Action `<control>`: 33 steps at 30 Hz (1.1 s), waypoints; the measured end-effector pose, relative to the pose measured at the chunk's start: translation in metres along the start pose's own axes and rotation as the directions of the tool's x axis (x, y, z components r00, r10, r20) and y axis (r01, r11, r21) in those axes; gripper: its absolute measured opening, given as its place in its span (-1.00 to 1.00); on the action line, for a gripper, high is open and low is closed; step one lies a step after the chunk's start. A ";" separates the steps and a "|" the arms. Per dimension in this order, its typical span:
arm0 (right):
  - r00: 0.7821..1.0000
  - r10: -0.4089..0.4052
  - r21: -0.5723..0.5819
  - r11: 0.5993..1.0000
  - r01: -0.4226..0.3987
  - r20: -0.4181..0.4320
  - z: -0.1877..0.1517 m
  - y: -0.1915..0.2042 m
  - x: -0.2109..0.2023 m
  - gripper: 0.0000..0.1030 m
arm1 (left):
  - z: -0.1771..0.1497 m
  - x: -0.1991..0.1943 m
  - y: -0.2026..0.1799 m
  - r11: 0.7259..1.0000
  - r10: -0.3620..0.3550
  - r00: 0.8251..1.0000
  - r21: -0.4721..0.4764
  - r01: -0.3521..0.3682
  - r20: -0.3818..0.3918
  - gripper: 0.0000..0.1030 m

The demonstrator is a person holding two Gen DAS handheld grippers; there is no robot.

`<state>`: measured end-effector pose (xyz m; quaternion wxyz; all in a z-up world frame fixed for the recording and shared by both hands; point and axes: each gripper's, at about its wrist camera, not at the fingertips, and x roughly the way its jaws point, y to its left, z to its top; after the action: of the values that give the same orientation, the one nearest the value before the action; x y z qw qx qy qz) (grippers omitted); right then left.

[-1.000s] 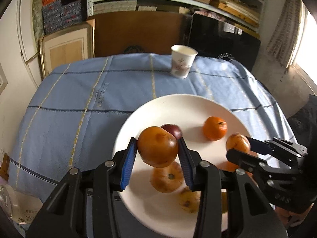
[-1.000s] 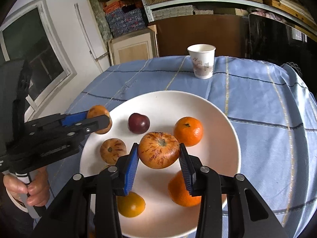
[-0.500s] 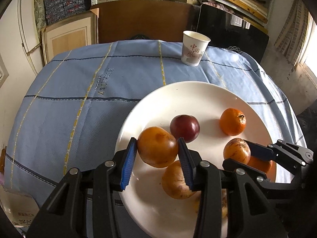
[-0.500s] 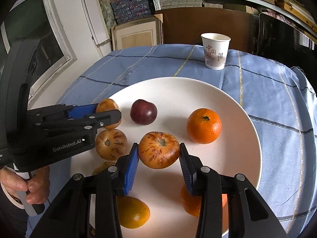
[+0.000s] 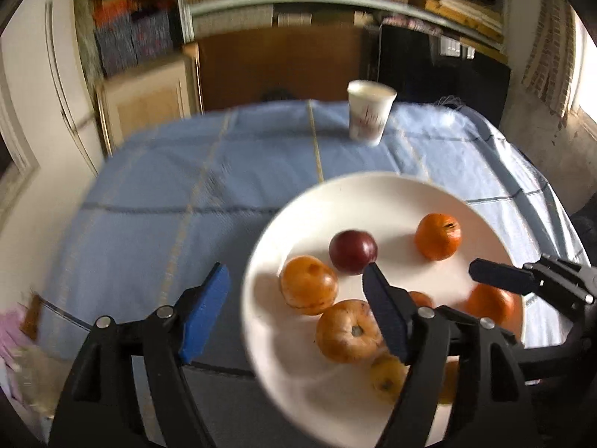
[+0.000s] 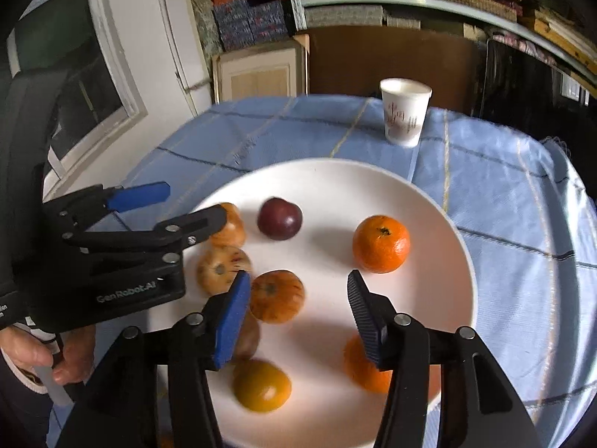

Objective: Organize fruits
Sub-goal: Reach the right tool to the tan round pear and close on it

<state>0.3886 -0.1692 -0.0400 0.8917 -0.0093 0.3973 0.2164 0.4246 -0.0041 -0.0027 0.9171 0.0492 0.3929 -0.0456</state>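
Observation:
A white plate point(image 5: 373, 194) point(image 6: 429, 201) on the blue tablecloth holds several fruits. My left gripper point(image 5: 294, 298) is open and empty; the orange-brown fruit point(image 5: 309, 285) it held lies on the plate between its jaws, next to a dark plum point(image 5: 352, 252) point(image 6: 280, 218). My right gripper point(image 6: 298, 306) is open and empty; the striped orange fruit point(image 6: 276, 296) lies on the plate by its left finger. A tangerine point(image 6: 380, 243) point(image 5: 438, 236) sits farther right. The left gripper also shows in the right wrist view point(image 6: 164, 205).
A paper cup point(image 5: 370, 117) point(image 6: 405, 115) stands on the blue tablecloth point(image 5: 186, 194) beyond the plate. Shelves, a wooden board and a dark panel lie behind the table. A hand point(image 6: 56, 354) holds the left gripper's handle.
Both grippers have opened and let go of their fruits, which now rest on the plate. Both grippers have drawn back a little.

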 end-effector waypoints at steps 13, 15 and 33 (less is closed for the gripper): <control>0.996 -0.029 0.054 0.998 0.025 0.079 -0.083 -0.024 -0.088 0.08 | -0.086 -0.105 0.007 1.000 -0.007 0.994 -0.025 0.010 0.106 0.83; 0.997 -0.033 0.059 0.998 0.029 0.074 -0.100 -0.027 -0.090 0.08 | -0.102 -0.106 0.008 1.000 -0.023 0.996 -0.008 0.023 0.090 0.83; 0.997 -0.055 0.010 0.998 0.055 -0.050 -0.146 -0.018 -0.068 0.06 | -0.155 -0.106 0.037 0.984 -0.130 0.991 -0.116 0.133 0.037 0.83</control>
<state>0.2528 -0.2388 -0.0944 0.8873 -0.0206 0.4200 0.1893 0.2455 0.0572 -0.0301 0.9191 -0.0318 0.3838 -0.0835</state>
